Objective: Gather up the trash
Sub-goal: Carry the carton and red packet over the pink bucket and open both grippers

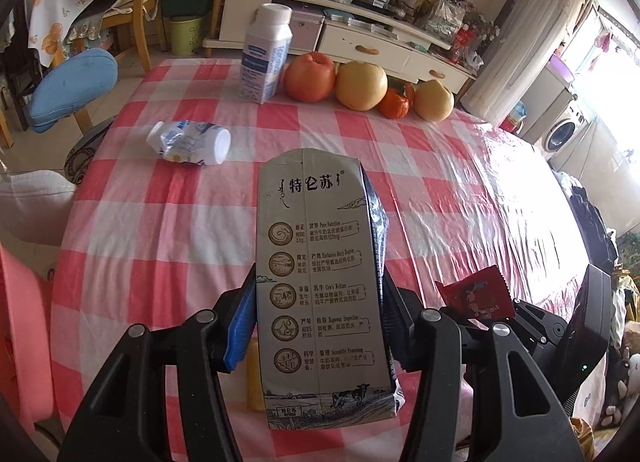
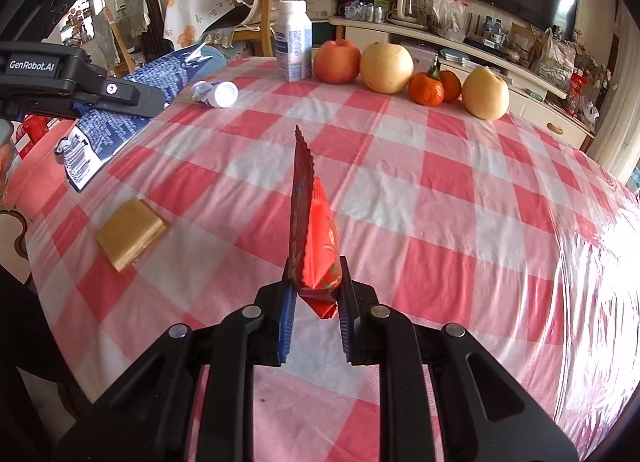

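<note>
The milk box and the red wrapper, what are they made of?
The milk box looks like coated cardboard: matte printed panels with folded seams and a dented side. The red wrapper looks like thin shiny plastic or foil: it glints, crinkles, and has a zigzag-cut edge. I can't tell which for sure.

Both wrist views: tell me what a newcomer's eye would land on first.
The grey milk carton fills the left view, clamped upright between the left gripper fingers. In the right view a red wrapper stands pinched in the right gripper. Behind both, a row of fruit lines the far edge of the red-checked tablecloth.
</note>
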